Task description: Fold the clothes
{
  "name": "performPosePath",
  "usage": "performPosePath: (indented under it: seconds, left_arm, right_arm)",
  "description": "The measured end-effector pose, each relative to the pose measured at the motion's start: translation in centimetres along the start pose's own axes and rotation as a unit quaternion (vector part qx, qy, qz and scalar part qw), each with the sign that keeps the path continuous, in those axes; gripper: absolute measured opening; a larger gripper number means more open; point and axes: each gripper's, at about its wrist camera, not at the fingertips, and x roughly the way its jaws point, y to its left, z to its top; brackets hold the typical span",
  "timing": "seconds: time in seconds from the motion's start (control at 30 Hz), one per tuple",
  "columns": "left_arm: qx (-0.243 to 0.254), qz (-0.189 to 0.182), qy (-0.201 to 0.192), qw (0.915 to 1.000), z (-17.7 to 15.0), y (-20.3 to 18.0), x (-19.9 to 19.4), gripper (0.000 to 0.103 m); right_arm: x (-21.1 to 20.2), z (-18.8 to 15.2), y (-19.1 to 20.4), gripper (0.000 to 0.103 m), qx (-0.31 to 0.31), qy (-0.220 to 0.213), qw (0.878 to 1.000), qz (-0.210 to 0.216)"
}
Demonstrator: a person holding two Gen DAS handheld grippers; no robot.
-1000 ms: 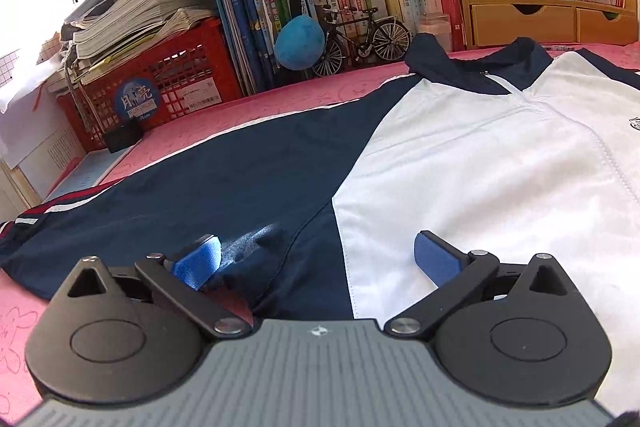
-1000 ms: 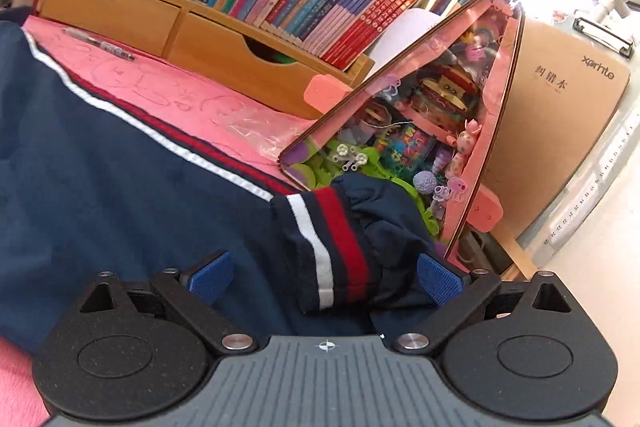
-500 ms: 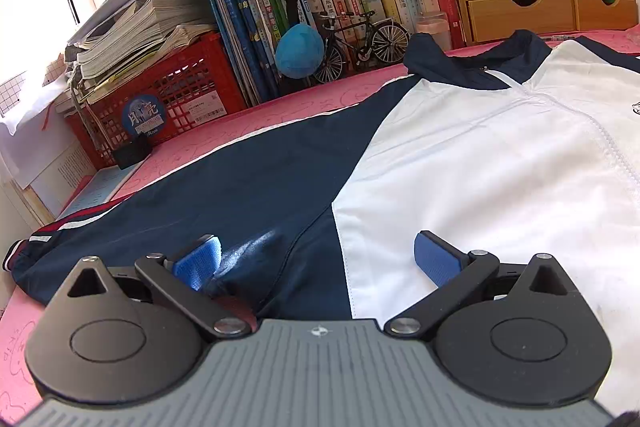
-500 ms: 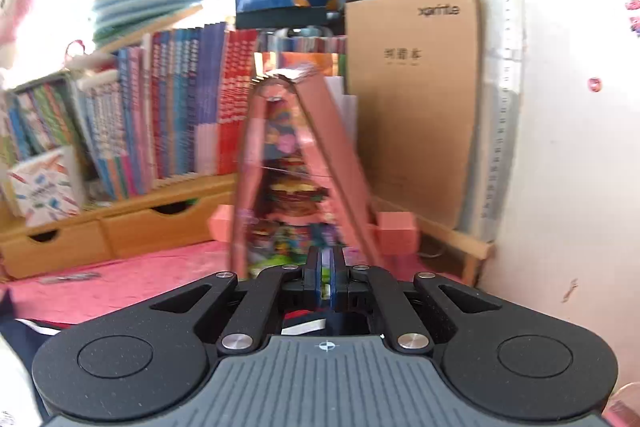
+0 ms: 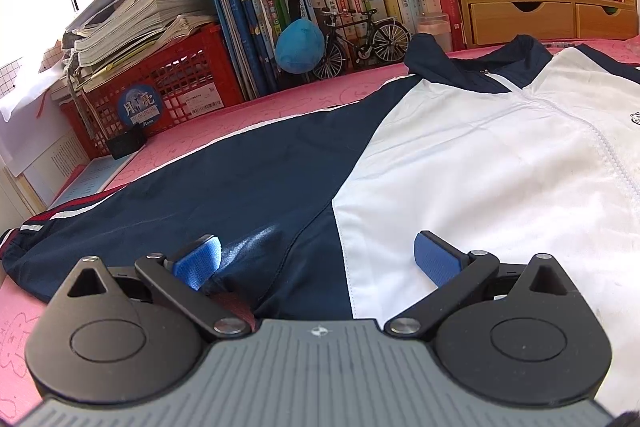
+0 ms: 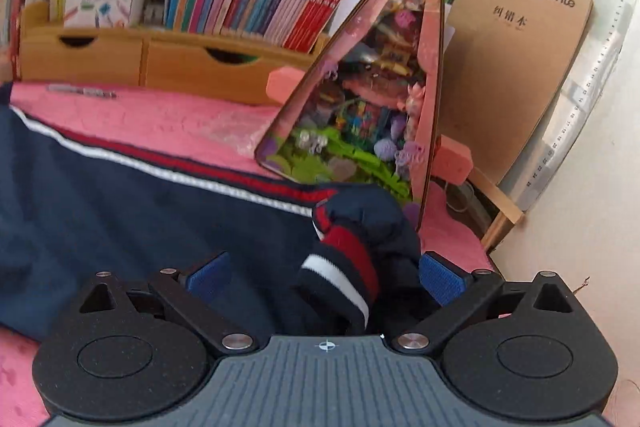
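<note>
Left wrist view: little different from a second ago, only a slight pull back, so more of the far sleeve end with its red and white striped cuff [image 5: 34, 223] now shows at the left. Left gripper [image 5: 316, 261] low over the jacket [image 5: 460, 163], blue pads wide apart, nothing between them but flat cloth at the navy and white seam. Jacket spread front up on the pink table cover [image 5: 224, 115], collar toward the books, zip closed as far as can be seen, both sleeves stretched outward. Open pink strip between sleeve and red crate [image 5: 160, 87]; model bicycle [image 5: 360, 39] and blue plush [image 5: 300, 45] close behind the collar, so little room there. Right wrist view: half a second ago pads pressed together and camera tilted up at the wall; now pads of the right gripper [image 6: 322, 277] apart again, the bunched right cuff [image 6: 348, 267] lying loose between them, not clamped. Probably a released or missed grip, so the sleeve fold is likely yet to be carried across. Tight on this side: pink framed toy display [image 6: 360, 99] just beyond the cuff, table edge and wall near on the right; freer room leftward over the navy cloth.
</note>
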Motion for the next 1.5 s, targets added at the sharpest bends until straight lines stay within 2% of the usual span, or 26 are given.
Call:
performPosePath:
  seconds: [0.03, 0.07, 0.1, 0.17, 0.27, 0.3, 0.37, 0.43, 0.47, 0.5, 0.53, 0.57, 0.6, 0.7, 0.8, 0.9, 0.93, 0.97, 1.03, 1.07, 1.13, 1.2, 1.33, 1.43, 1.47, 1.5]
  left_arm:
    - [0.001, 0.001, 0.0, 1.0, 0.0, 0.0, 0.0, 0.103]
    - [0.001, 0.001, -0.001, 1.0, 0.0, -0.1, 0.0, 0.103]
    - [0.003, 0.002, -0.001, 1.0, 0.0, -0.1, -0.1, 0.103]
    - [0.006, 0.005, -0.002, 1.0, 0.0, -0.2, -0.1, 0.103]
    - [0.006, 0.005, -0.003, 1.0, 0.0, -0.2, -0.1, 0.103]
    - [0.006, 0.004, -0.002, 1.0, 0.0, -0.2, 0.0, 0.103]
    - [0.004, 0.003, -0.002, 1.0, 0.0, -0.1, 0.0, 0.103]
    - [0.002, 0.001, -0.001, 1.0, 0.0, 0.0, 0.0, 0.103]
    - [0.001, 0.0, -0.001, 1.0, 0.0, 0.0, 0.0, 0.103]
    - [0.0, -0.001, 0.0, 1.0, 0.0, 0.0, 0.0, 0.103]
    - [0.0, -0.001, 0.0, 1.0, 0.0, 0.0, 0.0, 0.103]
    - [-0.001, -0.002, 0.0, 1.0, 0.0, 0.1, 0.0, 0.103]
    - [-0.001, -0.002, 0.0, 1.0, 0.0, 0.1, 0.0, 0.103]
    - [-0.005, -0.005, 0.0, 1.0, 0.0, 0.2, 0.0, 0.103]
    - [-0.018, -0.029, 0.005, 0.9994, 0.1, 0.6, -0.4, 0.102]
    - [-0.047, -0.112, -0.018, 0.9924, 1.2, 0.5, -2.7, 0.101]
    - [-0.058, -0.164, -0.032, 0.9843, 1.8, 0.1, -3.8, 0.101]
    - [-0.076, -0.223, -0.032, 0.9713, 2.6, -0.5, -4.3, 0.102]
    - [-0.118, -0.33, -0.019, 0.9363, 4.0, -1.9, -4.5, 0.103]
    - [-0.142, -0.377, -0.006, 0.9152, 4.6, -2.8, -4.2, 0.103]
    - [-0.186, -0.434, 0.03, 0.8809, 5.5, -5.1, -2.2, 0.103]
    - [-0.227, -0.487, 0.065, 0.8408, 6.4, -7.4, -0.2, 0.097]
    - [-0.216, -0.459, 0.096, 0.8561, 7.1, -11.8, 1.6, 0.085]
    - [-0.221, -0.452, 0.112, 0.8572, 6.7, -13.7, 2.2, 0.072]
    - [-0.224, -0.444, 0.111, 0.8608, 6.6, -14.1, 2.3, 0.05]
    - [-0.225, -0.439, 0.105, 0.8634, 6.6, -14.3, 2.2, 0.008]
  right_arm:
    - [0.8, -0.4, -0.1, 0.085, 0.002, 0.009, 1.0, -0.008]
    - [1.8, -0.7, -0.8, 0.031, 0.035, 0.03, 0.999, -0.008]
    - [2.3, -0.6, -1.9, 0.013, 0.091, 0.038, 0.995, -0.013]
    - [1.3, 0.0, -3.7, 0.013, 0.183, 0.024, 0.982, 0.026]
    - [-1.3, 2.7, -3.0, 0.013, 0.197, -0.022, 0.975, 0.098]
    - [-2.2, 3.4, -1.6, 0.013, 0.201, -0.023, 0.965, 0.164]
    - [-4.1, 4.9, 1.2, 0.013, 0.205, -0.024, 0.932, 0.297]
    - [-6.0, 6.3, 4.0, 0.015, 0.206, -0.025, 0.882, 0.423]
    - [-6.5, 6.8, 5.9, 0.018, 0.199, -0.02, 0.863, 0.464]
    - [-7.0, 7.2, 7.8, 0.031, 0.191, -0.015, 0.843, 0.503]
    - [-7.3, 6.8, 8.9, 0.043, 0.17, -0.01, 0.85, 0.498]
    - [-7.6, 6.4, 10.0, 0.069, 0.15, -0.005, 0.857, 0.493]
    - [-7.9, 6.1, 11.2, 0.085, 0.129, 0.0, 0.864, 0.487]
    - [-8.9, 4.9, 14.6, 0.088, 0.066, 0.014, 0.881, 0.468]
    - [-10.2, 1.5, 15.1, 0.088, -0.019, -0.024, 0.922, 0.386]
    - [-10.8, -2.1, 15.3, 0.092, -0.109, -0.076, 0.942, 0.309]
    - [-10.9, -3.1, 15.4, 0.094, -0.136, -0.087, 0.943, 0.29]
    - [-10.9, -3.9, 15.6, 0.095, -0.152, -0.096, 0.943, 0.28]
    - [-11.1, -5.1, 15.9, 0.096, -0.165, -0.115, 0.942, 0.268]
    - [-11.3, -5.4, 15.8, 0.098, -0.163, -0.126, 0.941, 0.267]
    - [-11.3, -5.5, 16.0, 0.099, -0.157, -0.124, 0.943, 0.268]
    - [-11.1, -5.2, 16.1, 0.102, -0.155, -0.12, 0.944, 0.266]
    - [-10.9, -5.0, 16.2, 0.103, -0.153, -0.118, 0.945, 0.264]
    - [-10.8, -4.9, 16.3, 0.103, -0.152, -0.116, 0.945, 0.264]
    - [-10.8, -4.9, 16.3, 0.103, -0.152, -0.116, 0.945, 0.264]
    - [-10.8, -4.9, 16.3, 0.103, -0.151, -0.115, 0.945, 0.265]
